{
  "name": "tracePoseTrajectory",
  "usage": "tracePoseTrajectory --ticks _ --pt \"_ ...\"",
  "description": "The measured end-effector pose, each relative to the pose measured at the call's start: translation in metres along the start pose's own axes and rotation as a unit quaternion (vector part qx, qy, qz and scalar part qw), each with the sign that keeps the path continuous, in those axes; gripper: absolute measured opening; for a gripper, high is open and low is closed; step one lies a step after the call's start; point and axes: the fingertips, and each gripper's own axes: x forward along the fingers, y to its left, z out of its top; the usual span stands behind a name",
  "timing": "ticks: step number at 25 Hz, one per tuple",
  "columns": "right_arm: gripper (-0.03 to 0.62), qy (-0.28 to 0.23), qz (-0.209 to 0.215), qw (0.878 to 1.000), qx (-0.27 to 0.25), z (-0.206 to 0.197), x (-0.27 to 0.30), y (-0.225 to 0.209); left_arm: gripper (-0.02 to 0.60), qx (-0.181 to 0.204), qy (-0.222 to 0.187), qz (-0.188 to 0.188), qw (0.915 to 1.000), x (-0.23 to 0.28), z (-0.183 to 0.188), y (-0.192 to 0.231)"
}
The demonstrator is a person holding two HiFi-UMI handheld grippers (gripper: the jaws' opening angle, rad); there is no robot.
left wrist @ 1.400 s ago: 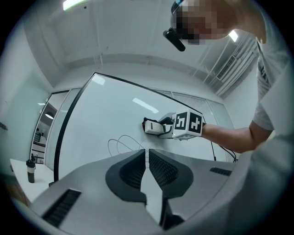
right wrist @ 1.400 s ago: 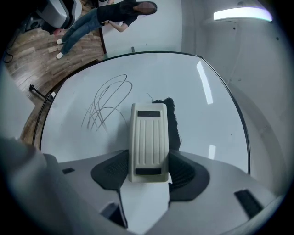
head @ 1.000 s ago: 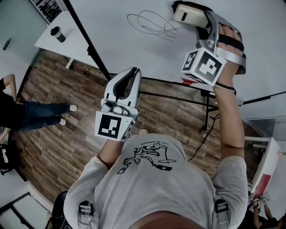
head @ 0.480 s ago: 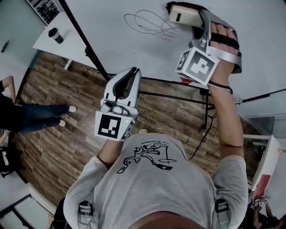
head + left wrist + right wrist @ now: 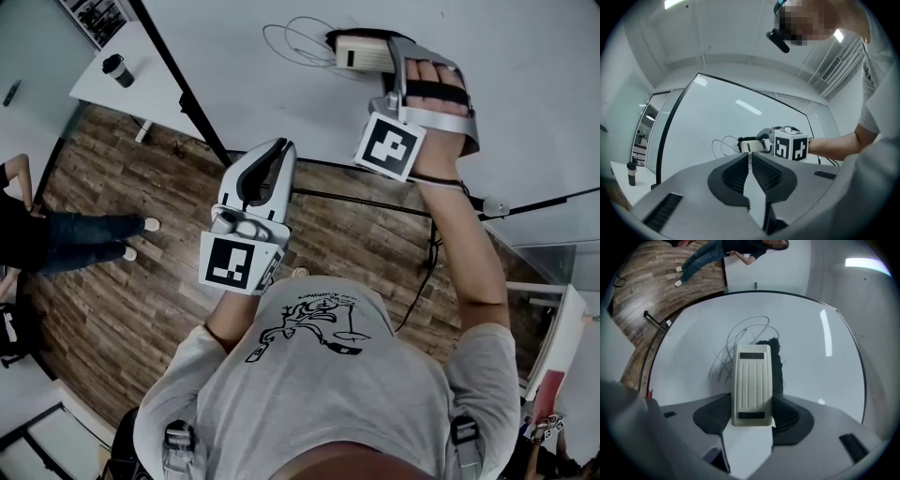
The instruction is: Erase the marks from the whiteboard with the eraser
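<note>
The whiteboard carries a thin looping scribble near its top. My right gripper is shut on the cream eraser, which lies flat on the board over the scribble's right end. In the right gripper view the eraser sits between the jaws of the right gripper, its dark felt on the board, with the scribble ahead and to the left. My left gripper hangs shut and empty below the board's lower edge. From the left gripper view, the eraser shows beyond the tips.
A white table with a dark cup stands at the left behind the board's black frame. Someone's legs are on the wooden floor at far left. The stand's black bar runs under the board.
My right gripper has slid the eraser leftwards across the board onto the scribble's right end, and part of the scribble is gone. The left gripper has stayed put.
</note>
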Motion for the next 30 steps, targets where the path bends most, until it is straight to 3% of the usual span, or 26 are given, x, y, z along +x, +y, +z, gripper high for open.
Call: tracePoseTrajectory --ticks 13,16,18,20,22,30 --pt "0.259 -0.044 0.051 0.998 -0.020 0.051 0.012 0.113 0.038 -0.005 0.010 0.019 0.9998 -0.018 -0.005 0.007" --pt "0.259 -0.039 0.035 0.997 -0.051 0.053 0.014 0.119 0.038 -0.006 0.011 0.021 0.9997 -0.023 -0.004 0.007" --pt "0.260 -0.044 0.064 0.996 -0.038 0.053 0.012 0.124 0.038 -0.003 0.008 0.022 0.9997 -0.023 -0.002 0.007" --pt "0.261 -0.051 0.097 0.994 -0.017 0.052 0.002 0.119 0.038 -0.003 0.008 0.023 0.9997 -0.023 -0.001 0.007" --pt "0.261 -0.059 0.104 0.993 0.003 0.050 -0.014 0.100 0.038 -0.003 0.008 0.023 0.9997 -0.025 0.001 0.006" --pt "0.261 -0.055 0.025 0.998 0.036 0.029 -0.043 -0.005 0.038 0.001 0.000 0.017 0.9998 -0.026 0.005 0.004"
